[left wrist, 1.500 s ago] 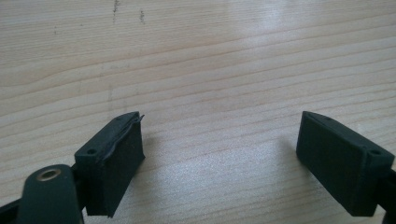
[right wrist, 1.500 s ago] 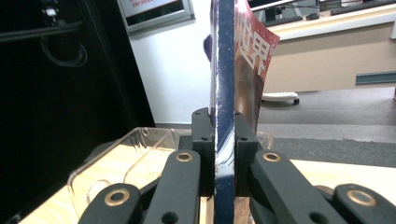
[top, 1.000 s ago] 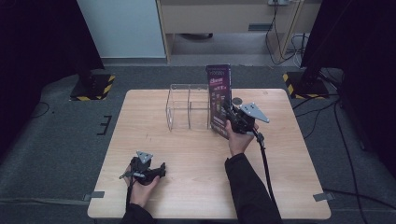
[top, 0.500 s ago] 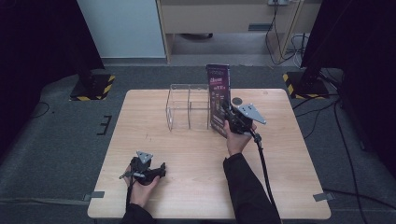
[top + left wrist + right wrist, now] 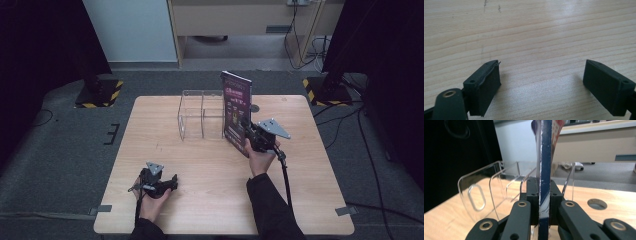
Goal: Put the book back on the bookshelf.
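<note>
Here the right gripper (image 5: 246,131) clamps an upright purple book (image 5: 236,111) beside the clear rack (image 5: 201,116) near the tabletop's far edge; the left gripper (image 5: 172,181), jaws wide, rests near the front edge.

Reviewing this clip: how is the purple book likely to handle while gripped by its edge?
The purple book stands straight in the right gripper, so it is probably stiff. It looks thin, likely light. Set down upright, it would probably tip.

The book (image 5: 236,111) clamped in the black right gripper (image 5: 248,131) has a dark purple cover with pink and white print and a navy spine. Just beyond the claw stands a clear holder (image 5: 201,114). Under the black left gripper (image 5: 172,181) lies pale, grained wood table (image 5: 200,165).
</note>
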`<state>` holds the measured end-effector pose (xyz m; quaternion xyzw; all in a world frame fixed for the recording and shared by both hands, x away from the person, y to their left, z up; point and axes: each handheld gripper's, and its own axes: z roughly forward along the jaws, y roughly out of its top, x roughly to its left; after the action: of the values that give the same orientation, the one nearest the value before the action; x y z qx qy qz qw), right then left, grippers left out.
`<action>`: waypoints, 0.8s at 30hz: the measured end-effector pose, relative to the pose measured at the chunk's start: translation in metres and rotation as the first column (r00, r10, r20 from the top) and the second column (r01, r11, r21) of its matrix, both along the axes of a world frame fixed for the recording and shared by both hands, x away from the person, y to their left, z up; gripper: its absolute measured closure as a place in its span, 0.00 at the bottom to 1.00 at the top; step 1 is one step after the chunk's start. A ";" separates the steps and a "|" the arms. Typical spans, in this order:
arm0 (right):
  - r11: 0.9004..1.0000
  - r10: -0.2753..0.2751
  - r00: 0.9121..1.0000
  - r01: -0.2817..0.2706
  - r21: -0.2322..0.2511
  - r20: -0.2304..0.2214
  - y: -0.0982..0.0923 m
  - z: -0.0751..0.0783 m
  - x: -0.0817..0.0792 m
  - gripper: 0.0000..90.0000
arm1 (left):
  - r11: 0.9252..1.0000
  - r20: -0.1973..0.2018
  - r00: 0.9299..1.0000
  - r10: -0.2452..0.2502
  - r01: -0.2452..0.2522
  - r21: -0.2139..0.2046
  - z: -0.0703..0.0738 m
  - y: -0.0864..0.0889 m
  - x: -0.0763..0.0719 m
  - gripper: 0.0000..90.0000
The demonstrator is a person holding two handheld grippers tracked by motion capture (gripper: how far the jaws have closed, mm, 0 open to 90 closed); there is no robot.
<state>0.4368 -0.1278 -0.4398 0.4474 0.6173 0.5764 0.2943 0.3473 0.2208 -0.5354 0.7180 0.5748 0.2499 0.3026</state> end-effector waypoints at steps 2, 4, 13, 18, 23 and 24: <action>1.000 0.007 1.000 -0.007 -0.020 -0.017 0.000 0.000 -0.004 0.93 | 1.000 0.000 1.000 0.000 0.000 0.000 0.000 0.000 0.000 0.15; 1.000 0.008 0.999 -0.009 -0.029 -0.038 -0.001 0.000 -0.008 0.93 | 1.000 0.000 1.000 0.000 0.000 0.000 0.000 0.000 0.000 0.15; 0.998 0.016 0.994 -0.023 -0.065 -0.104 -0.008 -0.007 -0.024 0.93 | 1.000 -0.001 1.000 0.002 -0.002 0.000 0.000 0.000 0.000 0.15; 0.996 0.022 0.990 -0.034 -0.086 -0.138 -0.011 -0.012 -0.033 0.93 | 1.000 -0.001 1.000 0.003 -0.003 0.000 0.000 0.000 0.000 0.15; 0.995 0.020 0.986 -0.036 -0.096 -0.164 -0.012 -0.015 -0.039 0.92 | 1.000 0.000 1.000 0.003 -0.003 0.000 0.000 -0.001 0.000 0.15; 0.993 0.020 0.985 -0.039 -0.109 -0.170 -0.012 -0.015 -0.041 0.91 | 1.000 0.000 1.000 0.003 -0.003 0.000 0.000 -0.001 0.000 0.15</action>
<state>0.3956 -0.1399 -0.4544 0.4682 0.6779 0.5052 0.2569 0.3471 0.2203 -0.5354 0.7171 0.5761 0.2503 0.3021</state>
